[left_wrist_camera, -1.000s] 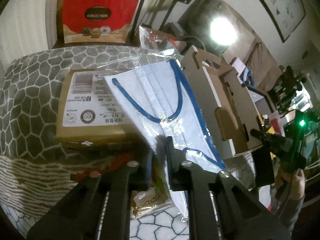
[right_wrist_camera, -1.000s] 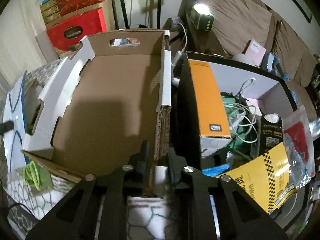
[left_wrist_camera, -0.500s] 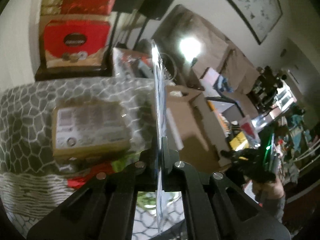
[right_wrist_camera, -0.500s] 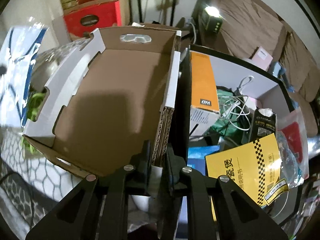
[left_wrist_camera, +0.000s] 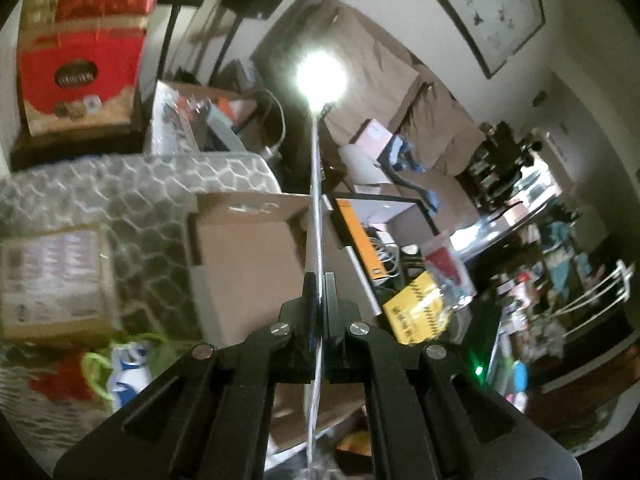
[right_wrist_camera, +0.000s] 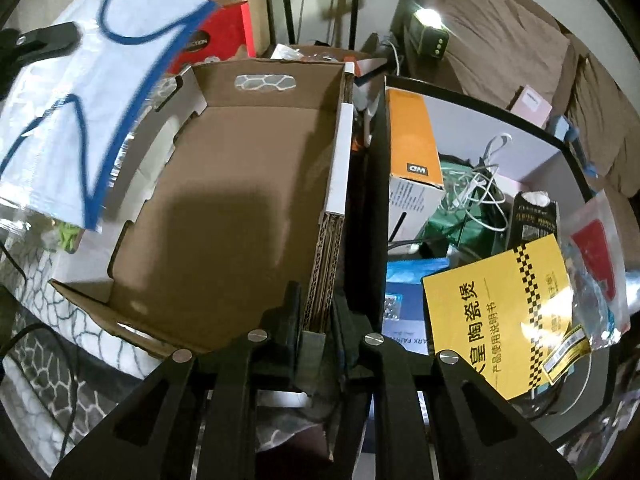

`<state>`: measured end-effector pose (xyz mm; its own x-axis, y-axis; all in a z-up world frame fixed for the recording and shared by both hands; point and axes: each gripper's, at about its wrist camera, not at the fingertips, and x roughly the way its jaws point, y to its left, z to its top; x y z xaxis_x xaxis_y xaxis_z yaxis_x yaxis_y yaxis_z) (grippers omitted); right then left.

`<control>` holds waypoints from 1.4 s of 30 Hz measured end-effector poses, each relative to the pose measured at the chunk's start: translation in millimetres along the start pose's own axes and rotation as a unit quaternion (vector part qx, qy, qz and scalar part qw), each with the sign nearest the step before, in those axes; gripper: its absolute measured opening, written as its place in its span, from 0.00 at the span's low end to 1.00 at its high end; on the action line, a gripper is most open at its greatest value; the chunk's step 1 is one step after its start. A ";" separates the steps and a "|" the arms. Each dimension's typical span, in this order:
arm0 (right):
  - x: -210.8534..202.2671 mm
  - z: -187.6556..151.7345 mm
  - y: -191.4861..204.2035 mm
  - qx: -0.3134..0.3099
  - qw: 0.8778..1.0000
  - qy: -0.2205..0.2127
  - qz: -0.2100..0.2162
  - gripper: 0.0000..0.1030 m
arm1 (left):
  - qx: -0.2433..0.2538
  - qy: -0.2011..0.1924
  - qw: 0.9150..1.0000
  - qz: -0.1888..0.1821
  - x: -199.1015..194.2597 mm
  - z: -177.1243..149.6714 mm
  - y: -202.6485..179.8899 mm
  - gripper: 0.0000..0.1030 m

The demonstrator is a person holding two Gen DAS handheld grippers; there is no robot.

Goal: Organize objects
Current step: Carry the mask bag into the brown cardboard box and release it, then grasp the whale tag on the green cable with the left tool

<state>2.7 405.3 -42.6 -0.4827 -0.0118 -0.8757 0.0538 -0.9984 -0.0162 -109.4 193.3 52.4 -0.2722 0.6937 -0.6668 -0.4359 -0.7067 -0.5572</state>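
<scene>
My left gripper [left_wrist_camera: 319,280] is shut on a packaged white face mask with blue ear loops [left_wrist_camera: 316,184], seen edge-on in the left wrist view. The mask [right_wrist_camera: 76,92] hangs in the air at the upper left of the right wrist view, above the left wall of the empty cardboard box [right_wrist_camera: 224,216]. My right gripper [right_wrist_camera: 318,300] is shut on the box's right corrugated wall [right_wrist_camera: 332,220]. The same box [left_wrist_camera: 248,256] lies below the mask in the left wrist view.
A black bin [right_wrist_camera: 560,148] right of the box holds an orange WD carton [right_wrist_camera: 412,140], white cables, a yellow manual [right_wrist_camera: 500,312] and bags. A brown labelled parcel [left_wrist_camera: 52,280] and green-stringed items [left_wrist_camera: 116,364] lie on the grey patterned cloth [left_wrist_camera: 152,184]. Red gift boxes [left_wrist_camera: 80,60] stand behind.
My left gripper has lifted the mask off the parcel and carried it right, turning it edge-on, over the cardboard box. My right gripper has kept its hold on the box wall.
</scene>
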 end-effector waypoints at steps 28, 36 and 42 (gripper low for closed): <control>-2.6 -2.5 -0.5 0.023 1.000 -0.008 0.008 0.14 | 0.010 0.028 0.996 0.089 39.2 -34.1 6.9 0.53; -2.9 -3.2 -0.4 0.024 1.000 -0.008 0.005 0.14 | 0.033 0.004 0.987 0.155 -21.2 -34.9 46.7 0.70; -2.4 -2.0 0.2 0.028 1.000 -0.007 0.003 0.14 | 0.006 0.008 0.983 0.184 -45.6 -47.4 96.0 0.70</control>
<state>5.5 405.3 -41.4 -0.4954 -0.0181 -0.8685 0.0074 -0.9998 0.0166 -98.2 87.2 5.9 -0.3990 0.3898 -0.8300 -0.3213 -0.9072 -0.2716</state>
